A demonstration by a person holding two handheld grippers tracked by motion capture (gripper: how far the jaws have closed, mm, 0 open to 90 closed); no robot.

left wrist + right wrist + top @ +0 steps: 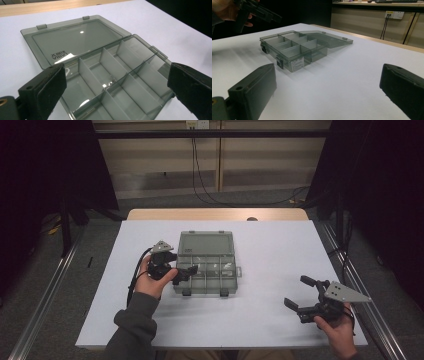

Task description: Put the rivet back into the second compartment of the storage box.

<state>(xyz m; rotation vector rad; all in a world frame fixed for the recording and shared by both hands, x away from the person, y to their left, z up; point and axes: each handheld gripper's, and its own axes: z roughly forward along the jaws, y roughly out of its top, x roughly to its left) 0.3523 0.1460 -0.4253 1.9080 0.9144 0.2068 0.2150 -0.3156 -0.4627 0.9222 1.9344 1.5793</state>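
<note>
A clear grey compartment box (214, 276) stands open at the table's middle, its lid (206, 243) laid flat on the far side. Its divided compartments (110, 77) look empty. My left gripper (183, 265) hovers at the box's left end, open, its jaws spread wide above the compartments with nothing between them (117, 87). My right gripper (296, 291) is held low near the table's front right, open and empty (328, 92), well apart from the box (292, 47). The right gripper view has the left gripper (258, 12) at its top left, over the box.
The white table top (270, 250) has a wooden strip (215, 214) along its far edge. Metal rails (45, 290) run along both sides on the floor. Cables (200, 180) hang down the back wall. Two latches (224, 292) sit on the box's near side.
</note>
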